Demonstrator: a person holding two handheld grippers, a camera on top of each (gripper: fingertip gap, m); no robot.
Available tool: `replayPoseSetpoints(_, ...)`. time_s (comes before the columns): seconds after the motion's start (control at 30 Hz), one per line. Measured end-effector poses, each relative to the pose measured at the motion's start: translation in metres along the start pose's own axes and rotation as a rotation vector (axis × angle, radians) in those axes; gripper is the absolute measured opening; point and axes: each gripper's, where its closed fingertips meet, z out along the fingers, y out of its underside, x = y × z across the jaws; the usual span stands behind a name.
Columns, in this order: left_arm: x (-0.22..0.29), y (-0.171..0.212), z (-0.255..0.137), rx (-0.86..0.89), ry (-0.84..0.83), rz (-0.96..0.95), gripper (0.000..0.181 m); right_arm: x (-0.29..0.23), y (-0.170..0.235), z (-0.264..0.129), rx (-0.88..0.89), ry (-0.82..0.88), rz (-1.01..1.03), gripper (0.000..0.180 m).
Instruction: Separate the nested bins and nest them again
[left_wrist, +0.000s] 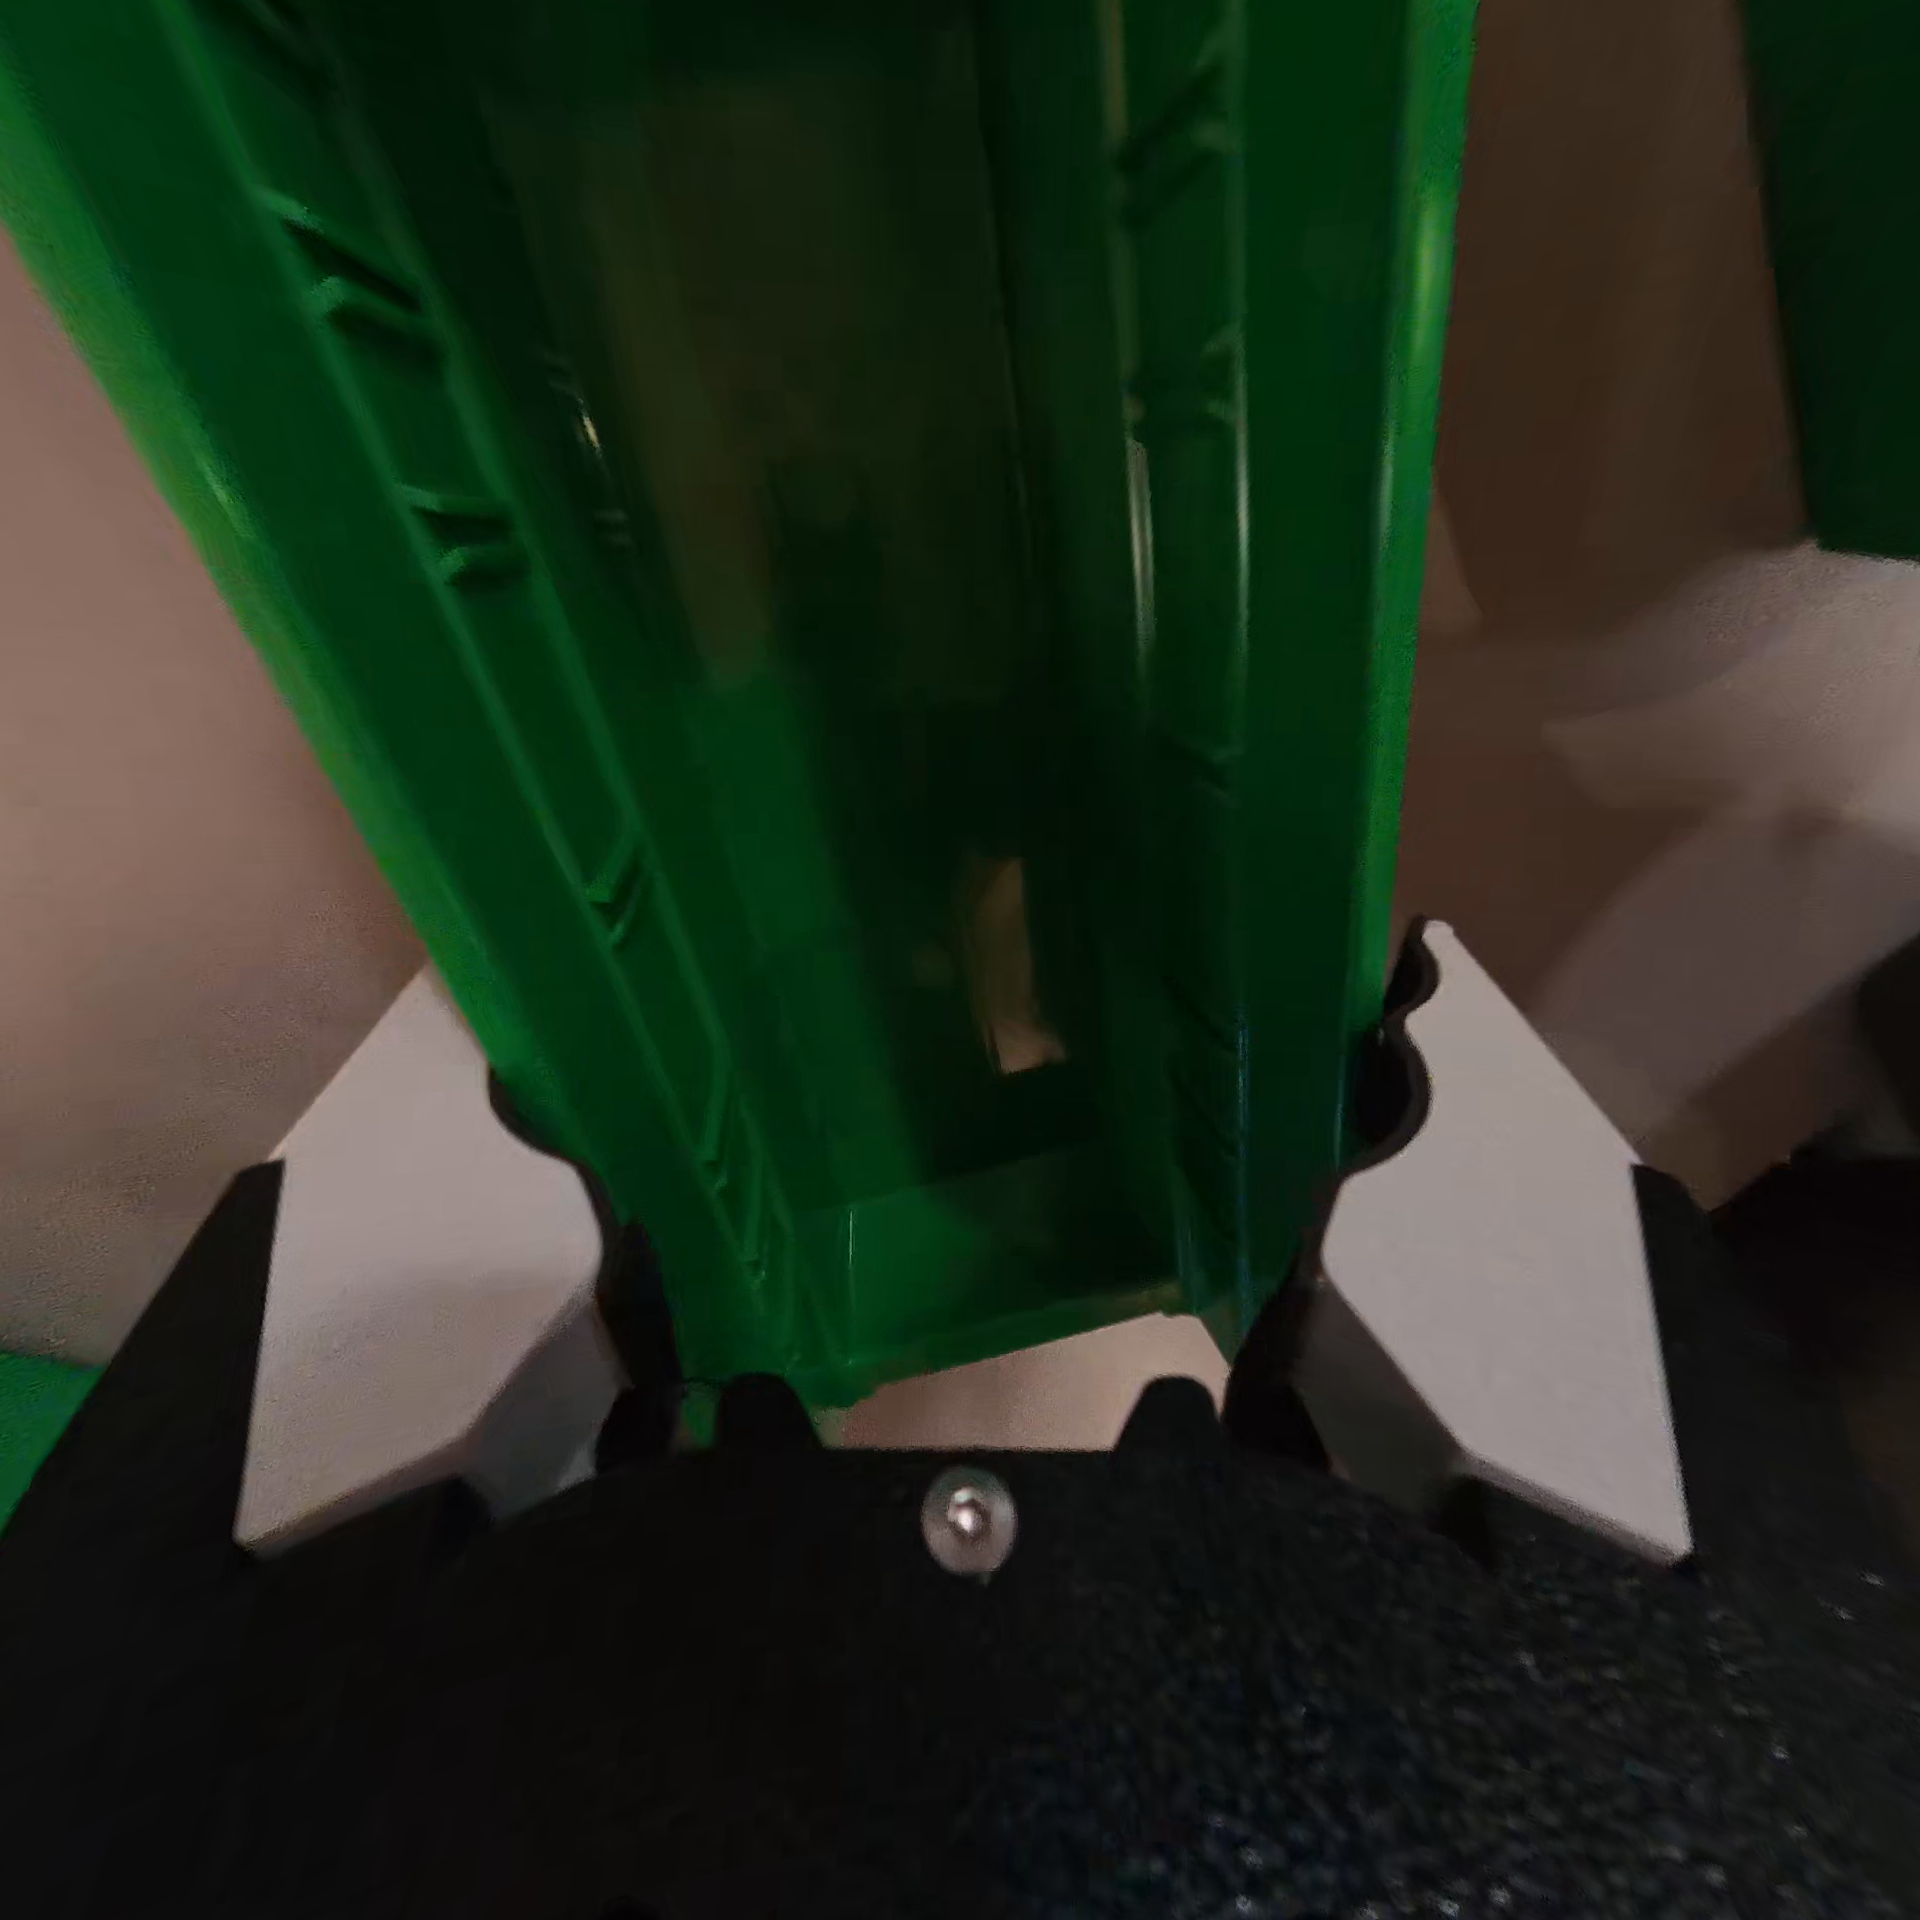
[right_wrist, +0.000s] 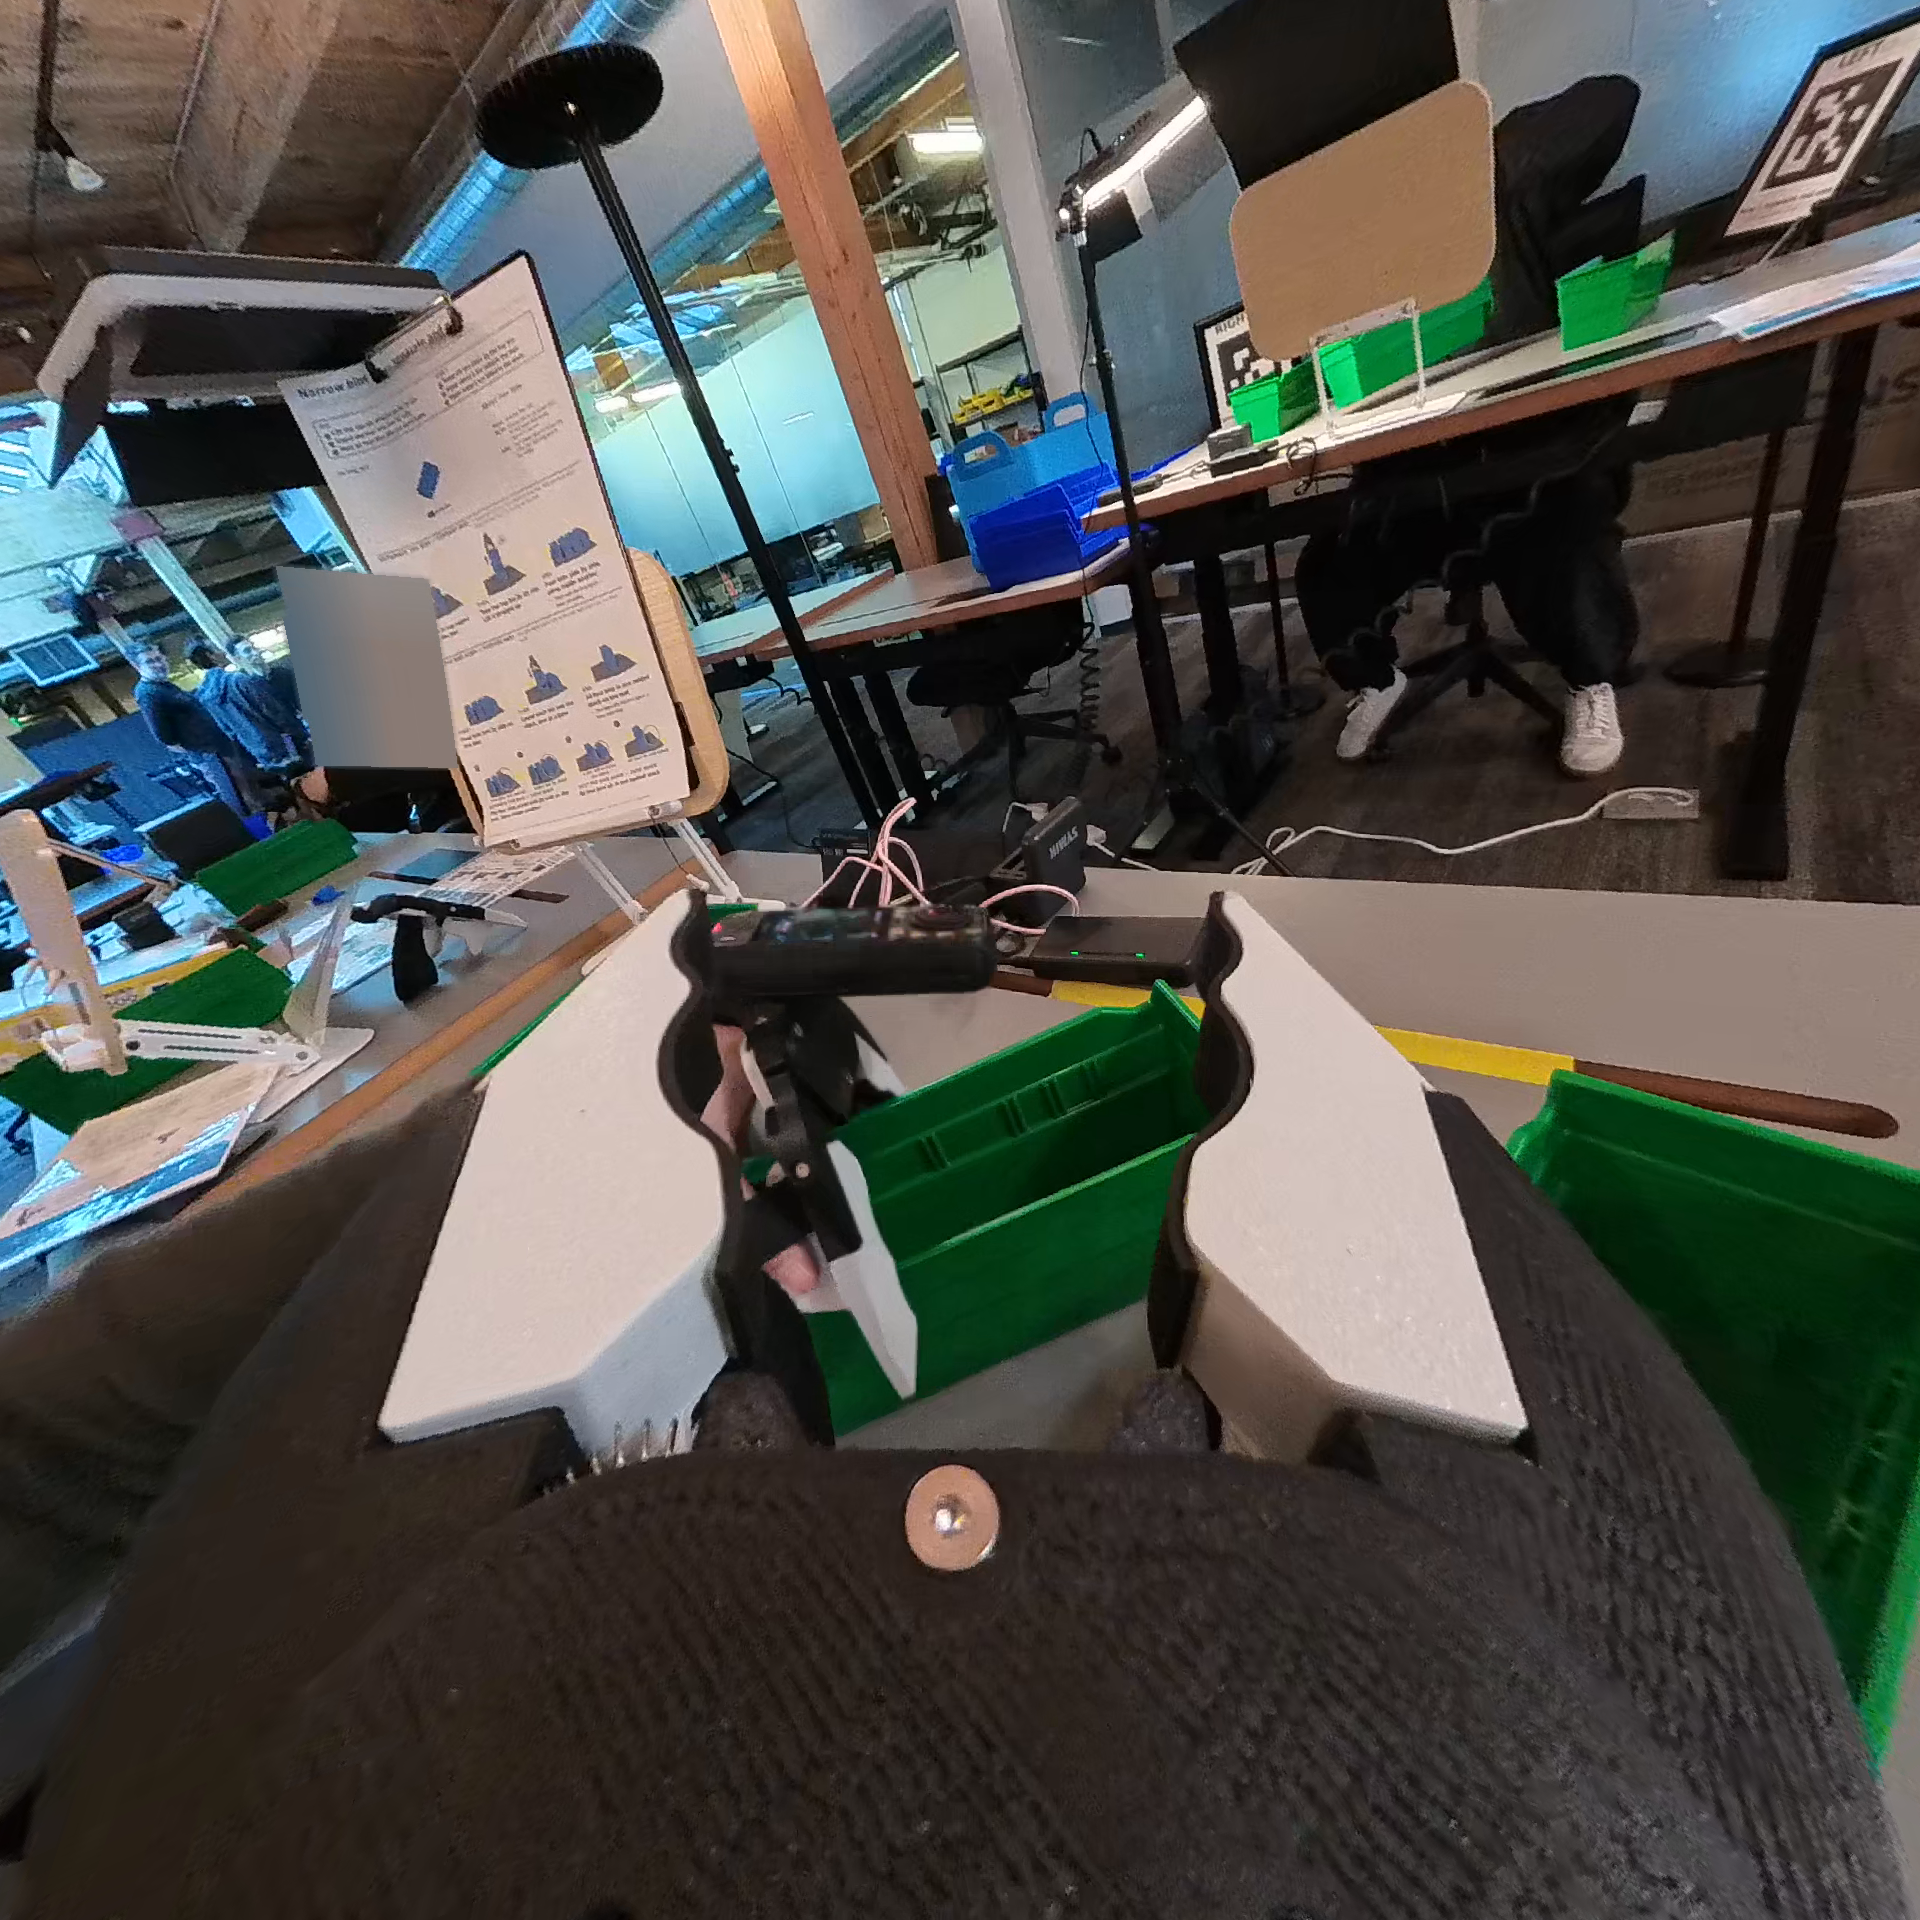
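In the left wrist view a narrow green bin (left_wrist: 935, 623) runs forward between my fingers, open side towards the camera. My left gripper (left_wrist: 956, 1049) is shut on its near end, with both pads pressed on the side walls. In the right wrist view this bin (right_wrist: 1029, 1195) lies on the grey table (right_wrist: 1610, 966), and the left gripper (right_wrist: 800, 1143), held by a hand, grips its left end. My right gripper (right_wrist: 956, 935) is open and empty above the table, apart from the bin. A second green bin (right_wrist: 1714, 1299) stands at the right; its edge also shows in the left wrist view (left_wrist: 1849, 260).
A clipboard with an instruction sheet (right_wrist: 499, 561) stands at the table's back left. Black devices with cables (right_wrist: 1112, 945) and a yellow tape strip (right_wrist: 1455, 1049) lie along the far edge. A person sits at a further table (right_wrist: 1507, 520) holding more green bins.
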Motion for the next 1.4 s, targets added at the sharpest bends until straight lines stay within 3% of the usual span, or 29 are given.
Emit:
replayPoseSetpoints(0.1,0.002,-0.007,-0.007,0.079,0.044,-0.028,0.128,0.0,0.002,0.002,-0.011,-0.003,0.002,0.093)
replayPoseSetpoints(0.2,-0.01,-0.011,-0.024,0.192,0.006,-0.036,0.118,-0.002,0.002,0.003,-0.012,-0.009,-0.004,0.093)
replayPoseSetpoints(0.33,-0.025,0.0,-0.075,0.332,-0.008,-0.071,0.115,-0.006,0.0,0.003,0.002,-0.021,-0.005,0.093)
replayPoseSetpoints(0.5,-0.048,0.022,-0.175,0.596,0.034,-0.182,0.113,-0.005,-0.002,0.002,0.01,-0.023,0.001,0.091)
replayPoseSetpoints(0.67,-0.103,0.084,-0.238,0.668,-0.072,-0.361,0.113,-0.01,-0.007,-0.002,0.041,-0.05,0.011,0.089)
replayPoseSetpoints(0.83,-0.136,0.162,-0.239,0.607,-0.187,-0.513,0.114,-0.011,-0.008,-0.002,0.046,-0.064,0.022,0.089)
replayPoseSetpoints(0.97,-0.144,0.201,-0.218,0.631,-0.137,-0.615,0.114,-0.009,-0.005,0.0,0.034,-0.066,0.03,0.089)
replayPoseSetpoints(1.3,-0.134,0.189,-0.217,0.721,-0.121,-0.691,0.114,-0.012,-0.001,0.004,0.01,-0.069,0.02,0.089)
replayPoseSetpoints(1.4,-0.133,0.187,-0.208,0.676,-0.114,-0.723,0.114,-0.014,-0.002,0.003,0.014,-0.077,0.022,0.089)
